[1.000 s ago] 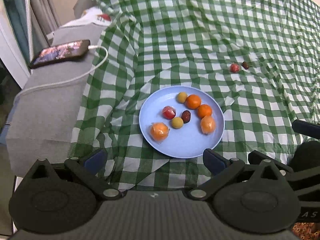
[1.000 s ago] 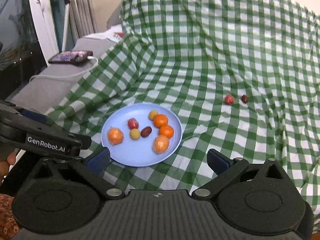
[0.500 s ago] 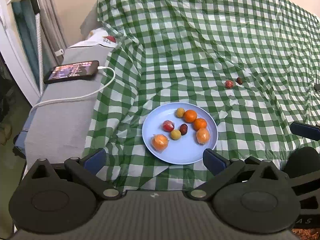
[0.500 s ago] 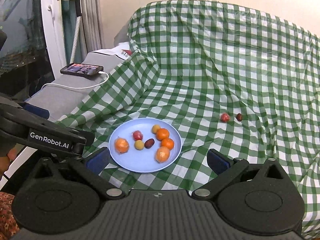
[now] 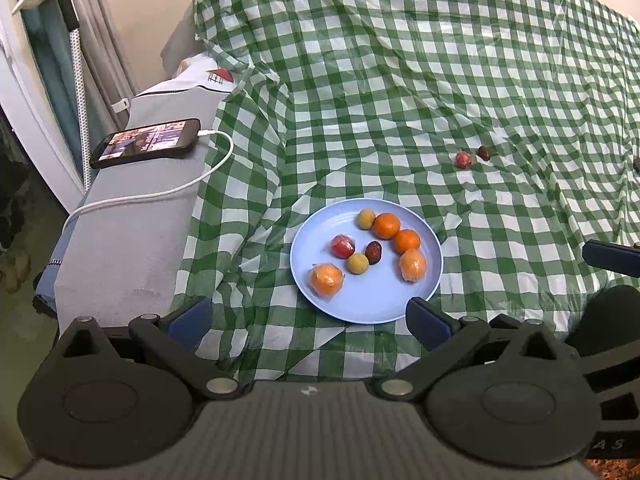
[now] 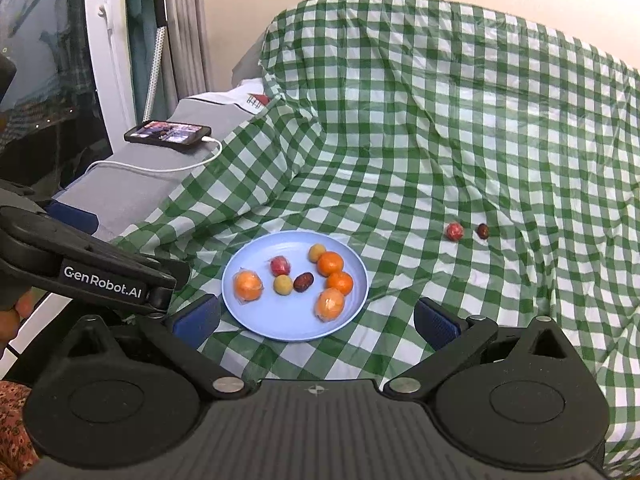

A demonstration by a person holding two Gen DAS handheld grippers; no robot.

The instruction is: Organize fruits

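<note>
A light blue plate lies on the green checked cloth and holds several small fruits: oranges, two yellow ones, a wrapped red one and a dark date. A wrapped red fruit and a dark date lie on the cloth to the far right of the plate. My left gripper is open and empty, just short of the plate's near rim. My right gripper is open and empty over the plate's near edge.
A phone on a white charging cable lies on a grey ledge left of the cloth. The cloth rises steeply behind. A window frame and curtains stand at the far left.
Both grippers have pulled back and up from the plate, so plate and fruits look smaller and more of the cloth's back shows. Both stay open.
</note>
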